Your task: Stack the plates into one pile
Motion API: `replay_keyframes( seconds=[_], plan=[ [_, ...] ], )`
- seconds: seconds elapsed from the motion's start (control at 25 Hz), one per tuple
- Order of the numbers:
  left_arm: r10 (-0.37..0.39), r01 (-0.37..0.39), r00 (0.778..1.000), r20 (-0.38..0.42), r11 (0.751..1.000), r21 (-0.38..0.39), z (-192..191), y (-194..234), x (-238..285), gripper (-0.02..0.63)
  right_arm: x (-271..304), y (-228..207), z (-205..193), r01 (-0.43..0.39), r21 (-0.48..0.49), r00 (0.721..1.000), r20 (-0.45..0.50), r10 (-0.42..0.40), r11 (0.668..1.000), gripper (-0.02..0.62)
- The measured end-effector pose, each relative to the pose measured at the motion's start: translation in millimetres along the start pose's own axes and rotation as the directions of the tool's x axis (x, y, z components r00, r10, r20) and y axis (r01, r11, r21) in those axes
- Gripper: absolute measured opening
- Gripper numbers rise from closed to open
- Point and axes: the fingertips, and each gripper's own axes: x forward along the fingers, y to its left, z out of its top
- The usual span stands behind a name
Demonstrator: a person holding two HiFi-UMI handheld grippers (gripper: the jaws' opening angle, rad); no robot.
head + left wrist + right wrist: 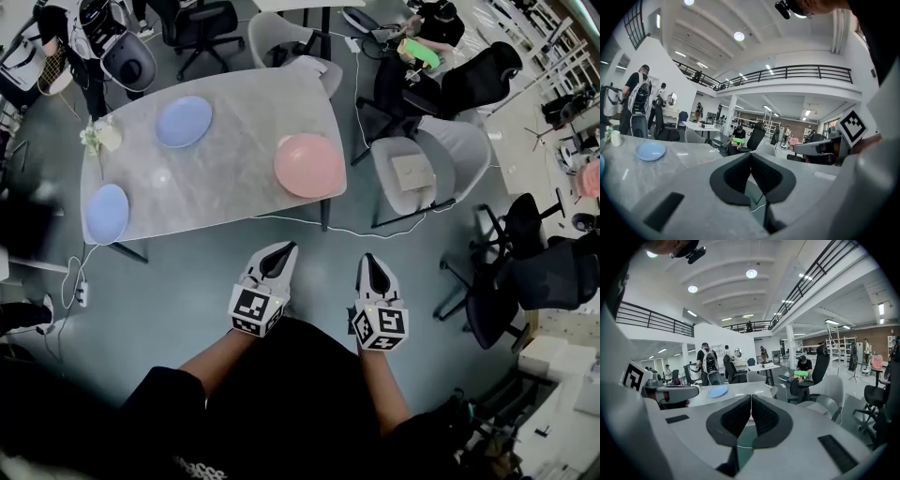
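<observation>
A grey table holds three plates, each lying apart from the others. A light blue plate lies at the far side, a second blue plate at the near left corner, and a pink plate at the right end. Both grippers hang over the floor in front of the table, short of its edge. My left gripper is shut and empty, as is my right gripper. The left gripper view shows the shut left gripper and the far blue plate. In the right gripper view, the shut right gripper points at that blue plate.
A cup with flowers stands at the table's left edge. Grey chairs and black office chairs crowd the right side. A white cable runs across the floor under the table. People stand and sit beyond the far end.
</observation>
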Motion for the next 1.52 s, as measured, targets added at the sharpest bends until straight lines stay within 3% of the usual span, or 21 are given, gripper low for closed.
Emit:
replay_keyframes(
  seconds=[0.24, 0.6, 0.84, 0.96, 1.08, 1.2, 1.44, 1.52],
  plan=[
    [-0.01, 0.009, 1.0, -0.01, 1.0, -0.012, 5, 40, 15, 0.017, 40, 12, 9, 0.005, -0.016, 1.0, -0.019, -0.005, 1.0, 0.012],
    [0.055, -0.058, 0.998, -0.033, 0.996, -0.072, -7, 77, 31, 0.017, 69, -4, 11, 0.012, -0.017, 0.999, -0.05, -0.013, 1.0, 0.012],
    [0.124, -0.134, 0.988, -0.096, 0.985, -0.11, -27, 111, 63, 0.018, 121, -35, 2, -0.01, 0.017, 0.996, -0.089, 0.012, 1.0, 0.014],
    [0.11, -0.135, 0.979, -0.171, 0.98, -0.146, -42, 130, 87, 0.017, 161, -47, -6, -0.047, 0.014, 0.991, -0.126, 0.049, 0.999, 0.014],
    [0.091, -0.142, 0.965, -0.246, 0.97, -0.199, -55, 152, 116, 0.018, 207, -61, -13, -0.095, 0.031, 0.977, -0.188, 0.099, 0.995, 0.014],
    [0.102, -0.171, 0.944, -0.312, 0.964, -0.203, -67, 177, 142, 0.018, 245, -74, -26, -0.132, 0.056, 0.953, -0.268, 0.142, 0.99, 0.014],
    [0.165, -0.294, 0.881, -0.444, 0.925, -0.239, -104, 226, 185, 0.018, 306, -103, -61, -0.18, 0.102, 0.892, -0.403, 0.206, 0.978, 0.015],
    [0.177, -0.314, 0.859, -0.48, 0.923, -0.221, -119, 237, 197, 0.02, 327, -110, -74, -0.192, 0.115, 0.868, -0.444, 0.223, 0.975, 0.015]
  ],
)
